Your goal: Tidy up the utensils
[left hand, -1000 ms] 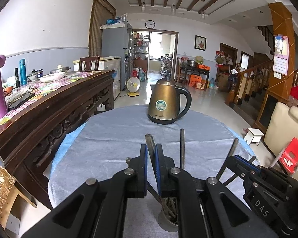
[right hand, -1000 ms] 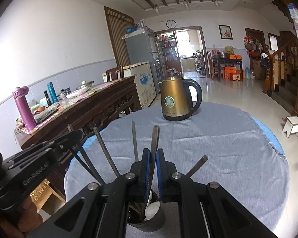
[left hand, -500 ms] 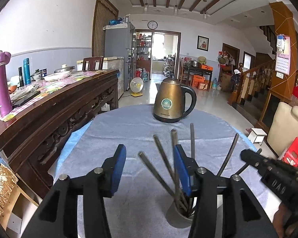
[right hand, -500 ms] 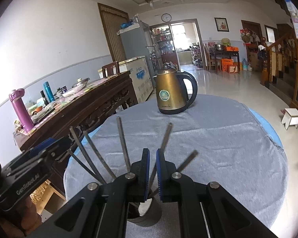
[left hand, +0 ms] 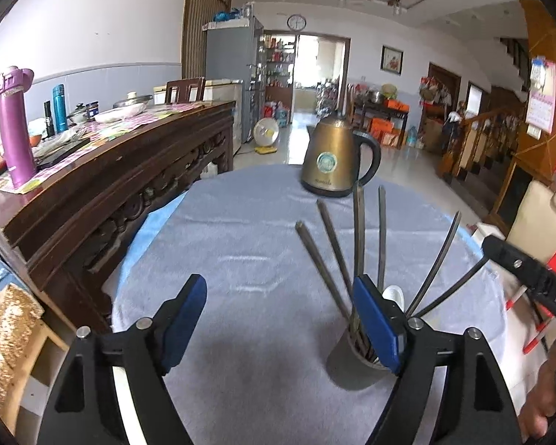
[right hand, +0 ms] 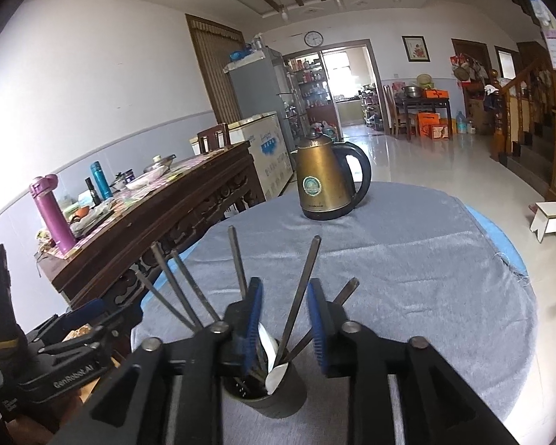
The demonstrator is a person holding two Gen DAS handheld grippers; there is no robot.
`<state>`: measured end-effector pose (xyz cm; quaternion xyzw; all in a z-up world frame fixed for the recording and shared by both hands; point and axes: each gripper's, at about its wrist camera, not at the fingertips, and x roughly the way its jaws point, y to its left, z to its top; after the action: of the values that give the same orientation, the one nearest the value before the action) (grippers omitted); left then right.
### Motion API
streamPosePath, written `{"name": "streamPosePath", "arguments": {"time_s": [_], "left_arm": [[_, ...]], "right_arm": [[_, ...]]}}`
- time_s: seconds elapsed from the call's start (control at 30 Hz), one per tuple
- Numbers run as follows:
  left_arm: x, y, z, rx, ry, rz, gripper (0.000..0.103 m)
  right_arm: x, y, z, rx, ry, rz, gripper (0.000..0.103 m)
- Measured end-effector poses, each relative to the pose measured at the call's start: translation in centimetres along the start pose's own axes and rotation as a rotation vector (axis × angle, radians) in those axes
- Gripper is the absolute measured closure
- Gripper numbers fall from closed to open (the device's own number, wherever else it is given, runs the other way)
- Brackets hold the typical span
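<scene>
The utensil holder (left hand: 346, 361) was partly hidden behind the right finger of the left hand-held gripper (left hand: 281, 319), and the lower ends of the utensils (left hand: 359, 237) inside it could not be seen. In the right wrist view the holder's rim was covered by the right hand-held gripper (right hand: 283, 319), whose jaws had just been opening around one handle. Beside the holder, the person's hand (left hand: 545, 389) was cut off by the frame edge. The kettle (right hand: 326, 181) label was too small to read.
</scene>
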<state>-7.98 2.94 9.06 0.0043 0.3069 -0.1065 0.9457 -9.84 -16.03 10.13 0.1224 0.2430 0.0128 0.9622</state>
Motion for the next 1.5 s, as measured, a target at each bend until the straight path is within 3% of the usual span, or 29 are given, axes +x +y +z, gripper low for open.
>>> {"name": "streamPosePath", "arguments": {"time_s": [0.03, 0.07, 0.1, 0.43, 0.9, 1.5], "left_arm": [[0.0, -0.1, 0.0, 0.006, 0.01, 0.01, 0.021], [-0.2, -0.2, 0.0, 0.012, 0.015, 0.019, 0.021], [-0.4, -0.3, -0.1, 0.018, 0.013, 0.026, 0.021], [-4.2, -2.0, -0.6, 0.108, -0.041, 0.094, 0.016], [-8.9, -2.8, -1.8, 0.157, -0.082, 0.141, 0.013], [-9.9, -2.9, -2.3, 0.164, -0.08, 0.161, 0.013]], "right_arm": [[-0.2, 0.1, -0.1, -0.003, -0.001, -0.001, 0.058], [-0.6, 0.2, -0.3, -0.006, -0.007, -0.004, 0.045], [-1.0, 0.3, -0.4, -0.008, -0.015, -0.007, 0.041], [-4.8, 0.8, -1.7, -0.035, -0.049, -0.074, 0.041], [-7.6, 0.1, -4.3, 0.034, 0.018, -0.118, 0.041], [-9.0, 1.4, -6.4, 0.03, 0.069, -0.115, 0.039]]}}
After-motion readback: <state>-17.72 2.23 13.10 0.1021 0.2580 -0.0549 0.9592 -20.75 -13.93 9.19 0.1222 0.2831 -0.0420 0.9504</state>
